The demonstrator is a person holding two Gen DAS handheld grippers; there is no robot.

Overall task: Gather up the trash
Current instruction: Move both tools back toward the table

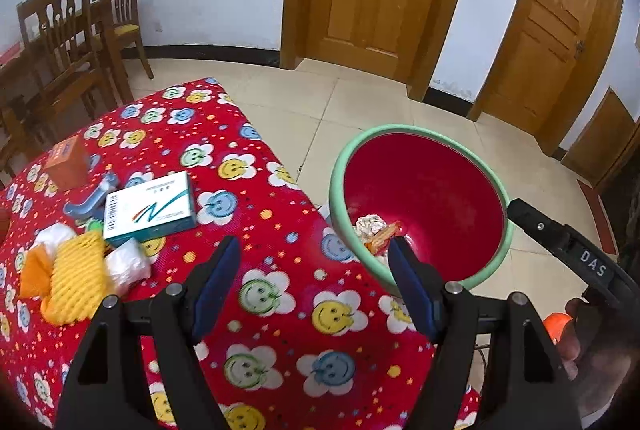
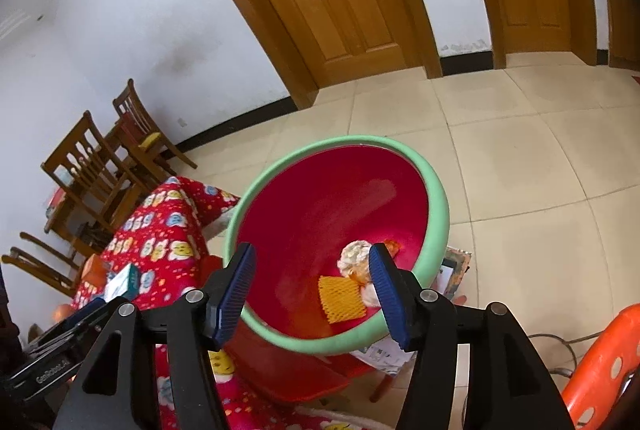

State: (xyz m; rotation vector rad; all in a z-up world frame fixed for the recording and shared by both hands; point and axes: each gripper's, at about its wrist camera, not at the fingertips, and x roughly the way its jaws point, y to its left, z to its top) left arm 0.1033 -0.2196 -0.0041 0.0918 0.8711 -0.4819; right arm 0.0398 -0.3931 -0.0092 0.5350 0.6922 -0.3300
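The table (image 1: 280, 230), draped in a red smiley-flower cloth, is flanked by a red bin (image 2: 320, 214) with a green rim. A yellow foam net (image 2: 340, 296) and crumpled wrappers (image 2: 354, 256) are seen lying inside the bin. The left gripper (image 1: 314, 270) is held released over the table, and the right gripper (image 2: 312, 286) is spread empty above the bin.

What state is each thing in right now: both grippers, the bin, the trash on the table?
Left gripper: open, empty, above the table.
Right gripper: open, empty, above the bin.
Bin: upright, open-topped, partly filled.
Yellow net: lying in the bin.
Crumpled wad: in the bin.
Second yellow net: on the table, not collected.
White box: flat on the table, closed.
Orange box: on the table.
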